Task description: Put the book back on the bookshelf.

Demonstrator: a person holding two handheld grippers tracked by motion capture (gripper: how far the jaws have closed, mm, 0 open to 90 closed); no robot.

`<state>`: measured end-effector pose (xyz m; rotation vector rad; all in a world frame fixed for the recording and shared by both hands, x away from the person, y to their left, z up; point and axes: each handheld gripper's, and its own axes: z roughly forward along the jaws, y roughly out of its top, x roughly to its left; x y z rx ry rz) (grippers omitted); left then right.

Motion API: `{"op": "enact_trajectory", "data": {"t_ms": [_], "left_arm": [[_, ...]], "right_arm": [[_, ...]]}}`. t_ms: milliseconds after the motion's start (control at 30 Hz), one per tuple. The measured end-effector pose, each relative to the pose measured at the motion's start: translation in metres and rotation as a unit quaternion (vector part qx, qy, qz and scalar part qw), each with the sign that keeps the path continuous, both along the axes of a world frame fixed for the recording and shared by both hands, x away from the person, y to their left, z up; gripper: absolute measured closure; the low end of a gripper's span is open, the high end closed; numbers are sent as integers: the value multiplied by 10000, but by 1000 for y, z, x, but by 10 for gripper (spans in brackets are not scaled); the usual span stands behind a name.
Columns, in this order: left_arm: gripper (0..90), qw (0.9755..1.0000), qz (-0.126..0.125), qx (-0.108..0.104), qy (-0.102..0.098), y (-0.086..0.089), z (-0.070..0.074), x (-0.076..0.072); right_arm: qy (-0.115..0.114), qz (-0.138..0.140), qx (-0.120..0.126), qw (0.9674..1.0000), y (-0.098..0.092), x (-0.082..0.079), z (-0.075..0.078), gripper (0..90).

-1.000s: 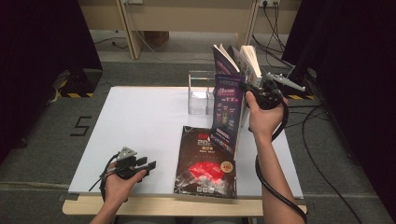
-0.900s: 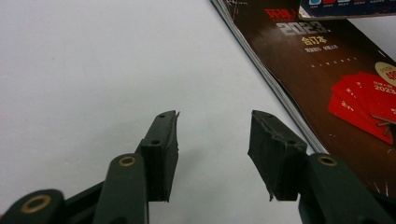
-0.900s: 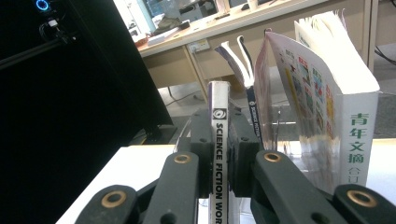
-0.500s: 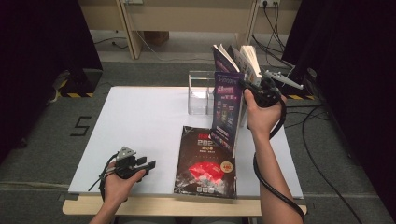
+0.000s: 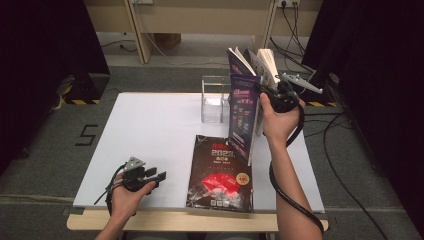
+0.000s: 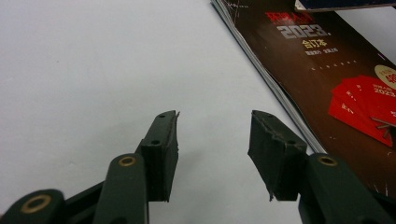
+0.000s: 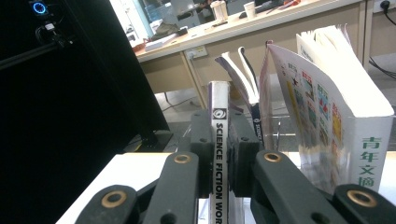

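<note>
The right hand (image 5: 278,120) is raised at the far right of the table (image 5: 150,130), forearm reaching up from the near edge, and it holds the right gripper (image 5: 272,95) level with its jaws pinched onto the spine of an upright magazine (image 5: 243,112). In the right gripper view that spine (image 7: 218,158) runs straight up between the two pads, white with "SCIENCE FICTION" printed down it; the cover facing the person is dark purple with rows of small pictures. Just behind and to the right of this gripper stand more books (image 7: 336,107), pages fanned, in what seems to be a clear holder (image 5: 215,100), though its far side is hard to make out. The left hand (image 5: 127,192) rests low at the near left edge, palm down over the left gripper (image 5: 159,176), whose jaws stand apart on nothing, just above bare tabletop. Right of those jaws a dark magazine (image 6: 336,79) lies flat, marked "2023" with red cards on its cover
</note>
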<state>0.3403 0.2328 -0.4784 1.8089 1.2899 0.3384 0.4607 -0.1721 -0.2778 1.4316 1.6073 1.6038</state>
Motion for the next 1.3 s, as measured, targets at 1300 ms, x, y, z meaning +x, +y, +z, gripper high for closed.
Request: {"op": "enact_trajectory", "data": {"t_ms": [1300], "left_arm": [[516, 10000, 26, 12, -14, 3, 0, 1]], "right_arm": [[-197, -100, -20, 9998, 12, 18, 9, 832]]}}
